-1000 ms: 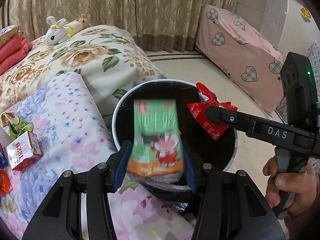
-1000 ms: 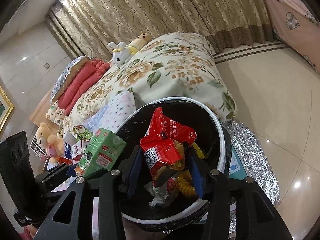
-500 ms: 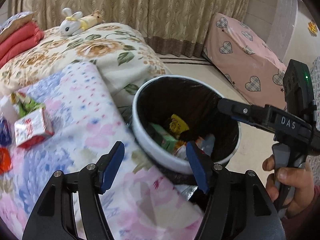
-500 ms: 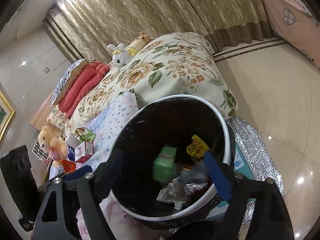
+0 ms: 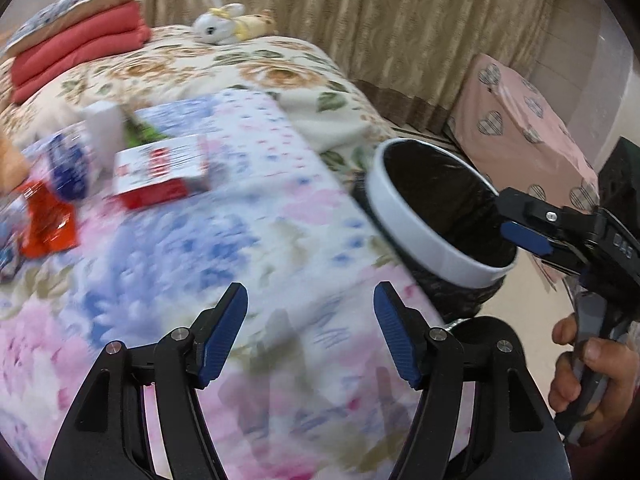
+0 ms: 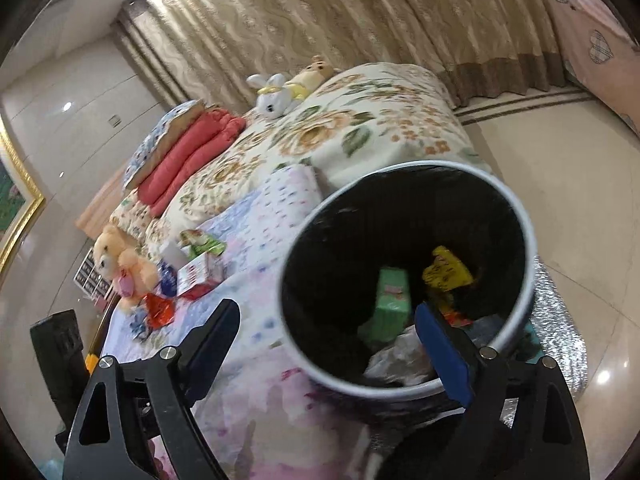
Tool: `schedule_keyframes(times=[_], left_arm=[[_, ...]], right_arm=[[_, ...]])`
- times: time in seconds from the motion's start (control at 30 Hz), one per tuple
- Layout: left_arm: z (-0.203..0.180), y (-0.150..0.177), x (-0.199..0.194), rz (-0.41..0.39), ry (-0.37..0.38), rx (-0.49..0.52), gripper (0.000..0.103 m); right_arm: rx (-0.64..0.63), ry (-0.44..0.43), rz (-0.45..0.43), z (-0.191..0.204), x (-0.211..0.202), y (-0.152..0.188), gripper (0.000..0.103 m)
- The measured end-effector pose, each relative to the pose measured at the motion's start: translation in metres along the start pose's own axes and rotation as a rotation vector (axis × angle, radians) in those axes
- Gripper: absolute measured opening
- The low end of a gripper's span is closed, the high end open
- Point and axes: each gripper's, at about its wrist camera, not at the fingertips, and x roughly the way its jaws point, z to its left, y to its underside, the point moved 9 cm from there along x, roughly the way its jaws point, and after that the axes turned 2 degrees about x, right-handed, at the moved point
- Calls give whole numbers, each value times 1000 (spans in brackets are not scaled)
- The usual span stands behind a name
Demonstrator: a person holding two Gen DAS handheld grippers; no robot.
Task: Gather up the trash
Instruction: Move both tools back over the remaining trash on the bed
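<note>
A white-rimmed bin with a black liner [image 5: 416, 232] stands beside the bed; in the right wrist view the bin [image 6: 516, 216] holds a green carton [image 6: 394, 294], a yellow wrapper [image 6: 446, 270] and crumpled plastic. My left gripper [image 5: 310, 332] is open and empty over the floral blanket, left of the bin. My right gripper [image 6: 328, 340] is open and empty over the bin's near rim; it also shows in the left wrist view [image 5: 516, 216]. On the blanket lie a red-and-white carton [image 5: 160, 174], a red wrapper [image 5: 48, 224] and a blue-white packet [image 5: 66, 168].
A floral bed [image 5: 256, 68] carries folded red blankets [image 5: 76, 48] and a plush rabbit [image 5: 220, 24]. A teddy bear [image 6: 120, 264] sits at the blanket's far end. A pink heart-print cover [image 5: 520, 136] stands at the right. Glossy floor [image 6: 560, 160] surrounds the bin.
Both grippers let go of their trash into the bin: the green carton and the red packet. The left gripper has swung left, away from the bin, over the blanket.
</note>
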Motion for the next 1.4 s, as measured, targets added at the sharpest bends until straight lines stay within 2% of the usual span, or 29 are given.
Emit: schedule_keyframes(times=[0.23, 0.6, 0.97, 1.03, 1.4], left_arm=[[56, 19, -25, -25, -66, -92, 67], [133, 43, -52, -49, -147, -226, 68], [185, 56, -63, -56, -206, -315, 68], [194, 56, -63, -57, -218, -330, 68], [244, 41, -59, -65, -291, -365, 73]], right_arm=[[-53, -80, 53, 51, 24, 25, 93], [-144, -145, 154, 118, 63, 66, 93], [-185, -118, 187, 148, 105, 78, 94], [-188, -102, 190, 151, 114, 78, 98], [-264, -1, 155, 178, 157, 59, 102]])
